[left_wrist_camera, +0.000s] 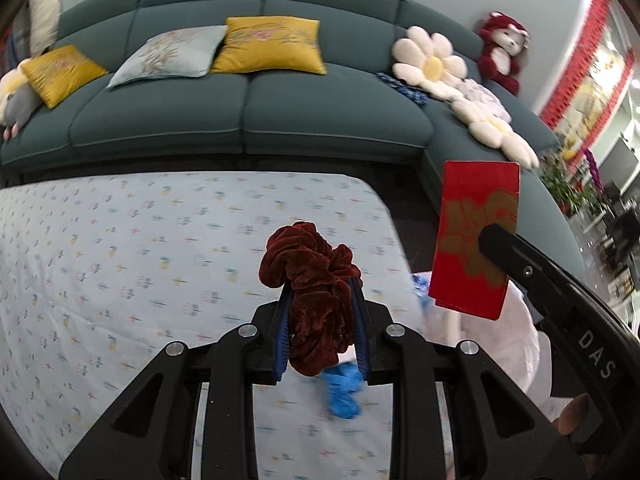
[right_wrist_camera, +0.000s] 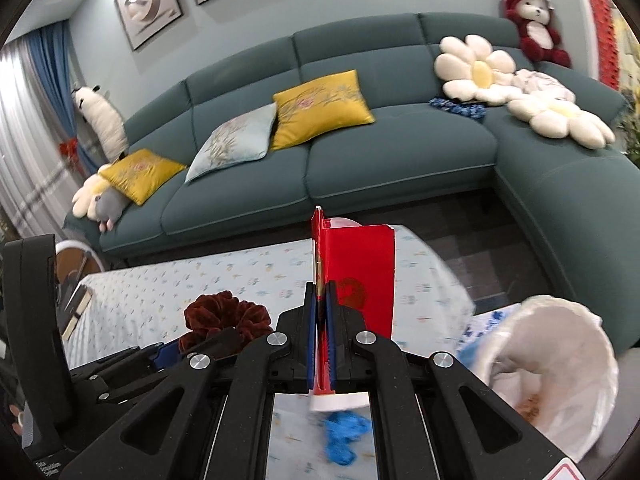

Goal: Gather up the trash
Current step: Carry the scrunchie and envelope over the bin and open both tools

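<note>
My left gripper (left_wrist_camera: 320, 292) is shut on a dark red velvet scrunchie (left_wrist_camera: 312, 280) and holds it above the table (left_wrist_camera: 120, 260). It also shows in the right wrist view (right_wrist_camera: 224, 316). My right gripper (right_wrist_camera: 320, 292) is shut on a red envelope with gold print (right_wrist_camera: 356, 276), upright above the table's right end. The envelope shows in the left wrist view (left_wrist_camera: 476, 240) too. A crumpled blue glove (left_wrist_camera: 342, 394) lies on the table below both grippers, also in the right wrist view (right_wrist_camera: 344, 436). A bin lined with a white bag (right_wrist_camera: 560, 380) stands at the right.
The table has a light floral cloth. A teal corner sofa (right_wrist_camera: 360, 152) behind it carries yellow and pale cushions (right_wrist_camera: 320, 108), flower cushions (right_wrist_camera: 476, 68) and a red plush bear (right_wrist_camera: 532, 20). A book (right_wrist_camera: 76, 308) lies at the table's far left end.
</note>
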`<state>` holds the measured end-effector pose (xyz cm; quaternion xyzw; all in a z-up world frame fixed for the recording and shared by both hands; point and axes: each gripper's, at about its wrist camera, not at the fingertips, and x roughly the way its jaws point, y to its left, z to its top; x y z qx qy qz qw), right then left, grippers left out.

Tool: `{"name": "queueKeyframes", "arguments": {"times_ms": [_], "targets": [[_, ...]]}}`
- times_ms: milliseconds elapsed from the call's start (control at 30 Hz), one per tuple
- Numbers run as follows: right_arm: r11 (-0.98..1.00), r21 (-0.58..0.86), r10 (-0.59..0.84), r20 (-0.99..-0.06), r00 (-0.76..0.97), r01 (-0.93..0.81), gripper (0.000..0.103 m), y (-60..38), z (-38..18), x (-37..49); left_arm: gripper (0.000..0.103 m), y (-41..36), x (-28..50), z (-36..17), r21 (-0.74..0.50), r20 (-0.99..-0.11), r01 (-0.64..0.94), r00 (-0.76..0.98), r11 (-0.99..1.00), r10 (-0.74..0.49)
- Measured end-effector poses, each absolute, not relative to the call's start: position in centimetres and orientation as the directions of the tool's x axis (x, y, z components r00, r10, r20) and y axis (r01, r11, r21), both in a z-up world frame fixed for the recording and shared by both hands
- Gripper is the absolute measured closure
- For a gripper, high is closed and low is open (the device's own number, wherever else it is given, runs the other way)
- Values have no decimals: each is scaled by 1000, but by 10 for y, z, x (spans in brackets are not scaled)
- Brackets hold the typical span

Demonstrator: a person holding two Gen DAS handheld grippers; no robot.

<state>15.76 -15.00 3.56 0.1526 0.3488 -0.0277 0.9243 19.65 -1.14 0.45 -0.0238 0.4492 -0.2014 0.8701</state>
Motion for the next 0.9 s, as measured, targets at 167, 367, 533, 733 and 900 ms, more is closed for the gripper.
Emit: {"name": "queueKeyframes", "arguments": {"times_ms": [167,367,533,733,900], "targets": [[938,275,14,-641,768,212,99,-187,41,130,78,-49,173,11,-202,-770,394,501,897,-394],[914,289,-40,-637,770,286,99,-231,39,95,78,-91,148,17,-187,-771,468,475,864,-424],[894,295,-78,-638,766,336,99,-260,34,72,78,-120,130,18,-181,-773,518,451,836,-447],[873,303,-109,-644,758,383,99,-288,25,48,78,-152,115,16,-171,-777,564,427,808,-462],[855,316,-124,-645,754,411,99,-306,20,35,78,-175,101,16,-160,-780,596,412,787,-471]]}}
